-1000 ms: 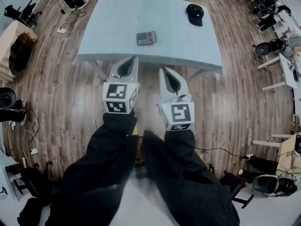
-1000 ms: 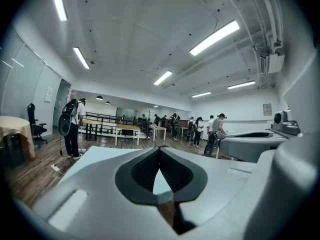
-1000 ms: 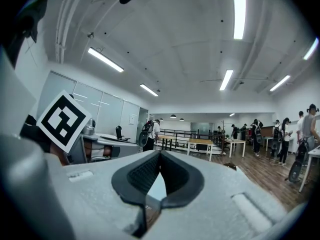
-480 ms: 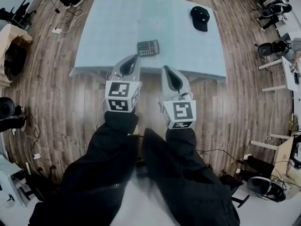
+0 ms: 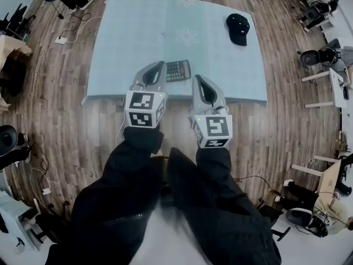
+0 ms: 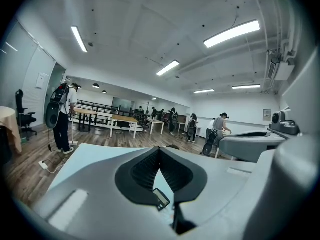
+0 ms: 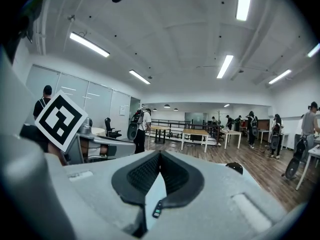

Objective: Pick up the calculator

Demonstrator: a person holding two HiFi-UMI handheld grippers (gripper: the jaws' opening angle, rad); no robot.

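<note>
A dark calculator point(image 5: 178, 70) lies flat near the front edge of the pale blue table point(image 5: 132, 32). My left gripper point(image 5: 158, 66) reaches over that edge, and its tip ends just left of the calculator. My right gripper point(image 5: 199, 80) is a little nearer to me, with its tip just right of and below the calculator. Both stand shut with nothing held. In the left gripper view the jaws point(image 6: 159, 149) meet at the tip, and the calculator point(image 6: 161, 199) shows through the slit below. The right gripper view shows the same closed jaws point(image 7: 160, 154) and a sliver of the calculator point(image 7: 157, 209).
A black cap point(image 5: 238, 28) rests at the table's far right. Wooden floor surrounds the table, with cables point(image 5: 83, 18) at the far left, office chairs point(image 5: 317, 57) and white desks point(image 5: 336, 81) to the right. A person with a backpack point(image 6: 62, 116) stands beyond the table's left corner.
Both grippers have moved forward together toward the table. Their tips have gone from short of the front edge to beside the calculator. Both stayed shut.
</note>
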